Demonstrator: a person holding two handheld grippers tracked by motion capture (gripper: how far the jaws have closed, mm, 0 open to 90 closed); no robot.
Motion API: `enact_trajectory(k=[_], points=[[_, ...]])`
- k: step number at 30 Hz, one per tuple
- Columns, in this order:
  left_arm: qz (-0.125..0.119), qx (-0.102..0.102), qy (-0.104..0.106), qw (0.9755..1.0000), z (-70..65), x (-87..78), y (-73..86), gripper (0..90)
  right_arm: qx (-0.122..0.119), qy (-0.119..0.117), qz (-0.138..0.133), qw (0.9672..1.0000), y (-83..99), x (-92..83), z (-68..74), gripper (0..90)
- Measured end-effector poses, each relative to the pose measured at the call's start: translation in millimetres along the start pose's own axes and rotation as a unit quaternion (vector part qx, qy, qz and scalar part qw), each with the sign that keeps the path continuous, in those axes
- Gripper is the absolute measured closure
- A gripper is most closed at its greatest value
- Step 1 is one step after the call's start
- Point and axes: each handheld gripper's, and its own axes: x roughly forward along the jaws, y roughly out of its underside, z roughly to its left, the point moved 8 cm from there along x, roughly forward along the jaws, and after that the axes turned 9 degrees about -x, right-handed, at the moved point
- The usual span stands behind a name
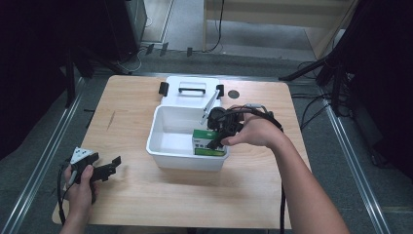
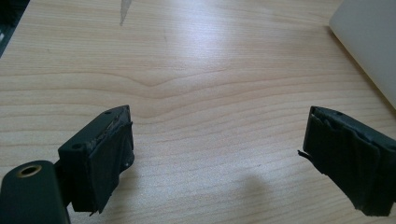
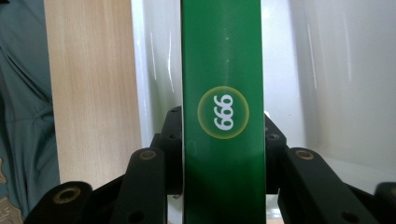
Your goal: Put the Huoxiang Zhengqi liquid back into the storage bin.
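Progress looks well along: our right gripper point(image 1: 217, 138) pinches the green box point(image 3: 222, 112) between its jaws, and the box is low inside the white bin point(image 1: 160, 146), near its front right corner. We judge only letting go remains. Our left gripper point(image 2: 215, 163) rests with jaws spread over the table point(image 2: 196, 70).

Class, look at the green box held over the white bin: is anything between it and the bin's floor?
Nothing visible: the right gripper holds the green box inside the open white bin, whose floor beside it looks bare.
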Motion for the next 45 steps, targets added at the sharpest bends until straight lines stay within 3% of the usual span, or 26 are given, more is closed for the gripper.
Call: enact_trajectory(k=[19,37,45], points=[[0.0,-0.002,0.0,1.0,-0.3,0.0,0.1,9.2,0.001,-0.003,0.018,0.9998,13.9,27.4,1.3,63.6],[0.001,0.001,0.0,1.0,-0.2,0.2,0.1,9.2,0.014,-0.008,0.002,0.9999,18.7,10.1,6.0,59.8],[0.001,0.001,0.0,1.0,-0.1,0.2,0.0,9.2,0.022,0.006,-0.008,0.9997,20.7,2.1,5.3,48.9]])
